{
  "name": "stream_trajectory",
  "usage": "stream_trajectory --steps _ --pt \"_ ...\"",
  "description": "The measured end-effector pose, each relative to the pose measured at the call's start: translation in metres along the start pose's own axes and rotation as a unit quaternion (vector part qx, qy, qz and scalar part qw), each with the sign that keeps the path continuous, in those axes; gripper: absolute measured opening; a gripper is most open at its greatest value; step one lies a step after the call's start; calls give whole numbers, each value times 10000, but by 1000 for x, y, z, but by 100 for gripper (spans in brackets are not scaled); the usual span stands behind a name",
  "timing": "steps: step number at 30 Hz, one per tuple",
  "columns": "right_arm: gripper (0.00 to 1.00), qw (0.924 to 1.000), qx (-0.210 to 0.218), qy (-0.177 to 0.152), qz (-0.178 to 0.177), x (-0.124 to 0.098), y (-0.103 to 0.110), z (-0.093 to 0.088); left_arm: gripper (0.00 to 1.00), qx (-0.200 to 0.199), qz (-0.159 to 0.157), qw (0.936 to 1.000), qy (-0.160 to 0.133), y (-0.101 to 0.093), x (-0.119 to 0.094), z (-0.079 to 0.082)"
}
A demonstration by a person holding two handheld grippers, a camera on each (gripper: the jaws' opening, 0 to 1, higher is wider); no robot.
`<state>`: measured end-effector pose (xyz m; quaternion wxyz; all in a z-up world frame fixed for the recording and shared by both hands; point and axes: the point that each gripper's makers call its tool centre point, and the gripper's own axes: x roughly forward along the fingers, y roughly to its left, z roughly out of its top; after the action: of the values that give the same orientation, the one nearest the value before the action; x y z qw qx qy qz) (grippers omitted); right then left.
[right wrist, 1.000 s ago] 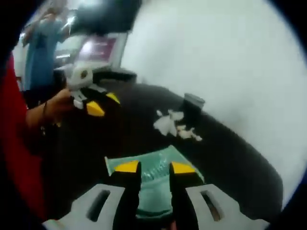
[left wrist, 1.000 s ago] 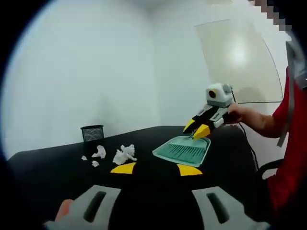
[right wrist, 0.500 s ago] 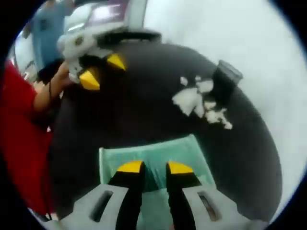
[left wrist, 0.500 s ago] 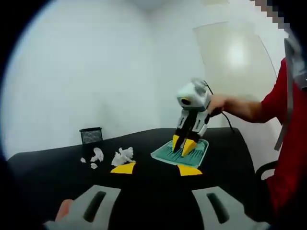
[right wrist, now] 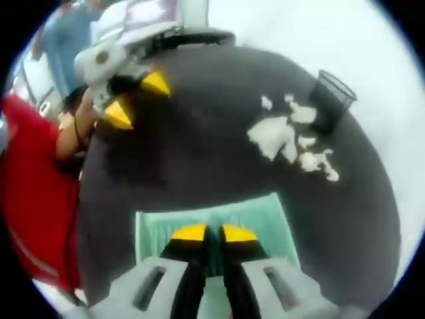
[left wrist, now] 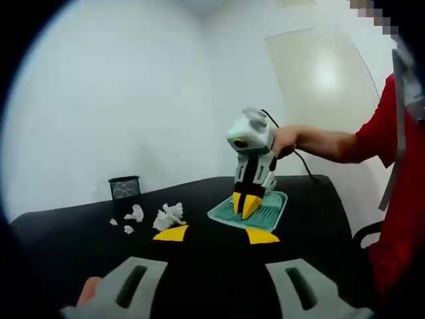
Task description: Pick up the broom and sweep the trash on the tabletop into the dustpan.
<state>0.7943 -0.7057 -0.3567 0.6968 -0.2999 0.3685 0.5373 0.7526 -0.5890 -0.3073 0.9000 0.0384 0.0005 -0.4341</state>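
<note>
Two yellow-tipped jaws of your right gripper (right wrist: 214, 234) stand nearly closed at lower centre of the right gripper view, directly over the green dustpan (right wrist: 154, 229); whether they pinch anything cannot be told. In the left gripper view, that gripper (left wrist: 244, 205) points down onto the dustpan (left wrist: 271, 211) at centre frame. Your left gripper (left wrist: 216, 234) is spread wide (nothing between its tips). White paper scraps (left wrist: 169, 215) lie left of the dustpan, near a black mesh cup (left wrist: 125, 187) on the black tabletop (left wrist: 80, 239).

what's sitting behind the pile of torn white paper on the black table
A black mesh cup stands just behind the paper scraps, near the table's far edge by the white wall. Whether anything is inside the cup cannot be seen.
</note>
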Motion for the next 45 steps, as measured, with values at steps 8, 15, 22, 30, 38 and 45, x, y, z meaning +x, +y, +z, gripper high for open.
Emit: stream_trajectory --steps 8,15,22,30,38,45 --pt "4 9988 1 -497 9 -9 15 11 20 56 -49 9999 70 -4 1 -3" --pt "4 9907 68 -1357 -79 -35 27 41 19 89 -32 9999 138 -5 0 -5" --pt "4 9829 -3 -1838 -45 -45 47 60 17 -73 -106 9999 86 -8 -1 -3" --pt "4 9807 -103 -1953 -39 -37 58 66 16 -468 -314 9980 -299 -14 -5 12" --pt "4 9821 -693 -1679 -497 -22 64 69 13 -1670 -899 9816 -204 -30 -1 14" --pt "4 9779 -1065 -1668 -672 -18 74 75 19 -2310 -1136 9663 28 -32 2 9"
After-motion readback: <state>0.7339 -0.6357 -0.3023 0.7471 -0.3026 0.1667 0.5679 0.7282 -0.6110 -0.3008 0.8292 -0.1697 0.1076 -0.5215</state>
